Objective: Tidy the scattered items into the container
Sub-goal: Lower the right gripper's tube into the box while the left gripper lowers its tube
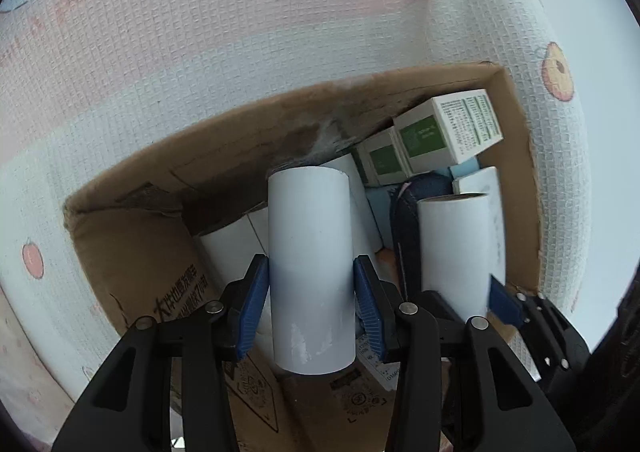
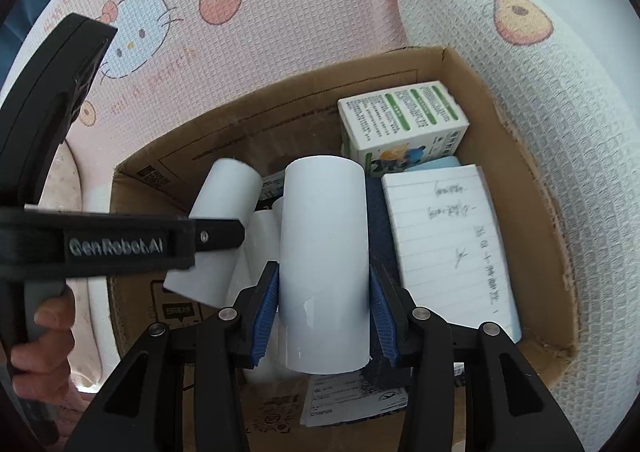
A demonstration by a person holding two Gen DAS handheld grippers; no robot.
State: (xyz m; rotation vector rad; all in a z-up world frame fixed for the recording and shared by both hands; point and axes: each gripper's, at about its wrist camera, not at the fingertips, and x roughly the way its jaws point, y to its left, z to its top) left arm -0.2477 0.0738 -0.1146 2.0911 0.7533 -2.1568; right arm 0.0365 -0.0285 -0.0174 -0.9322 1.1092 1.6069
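Note:
My left gripper (image 1: 311, 304) is shut on a white tube (image 1: 310, 268) and holds it over the open cardboard box (image 1: 132, 252). My right gripper (image 2: 324, 312) is shut on another white tube (image 2: 325, 264) over the same box (image 2: 532, 212). In the left wrist view the right gripper's tube (image 1: 456, 252) shows at the right. In the right wrist view the left gripper (image 2: 120, 242) and its tube (image 2: 220, 228) show at the left. Inside the box lie more white tubes (image 1: 232, 248), green-and-white cartons (image 1: 448, 128) (image 2: 404, 120) and a lined notebook (image 2: 448, 248).
The box sits on a padded mat with pink and white cartoon prints (image 2: 180, 32). A rolled edge of the mat (image 2: 560, 112) runs close along the box's right side. A dark blue item (image 1: 424, 188) lies among the contents.

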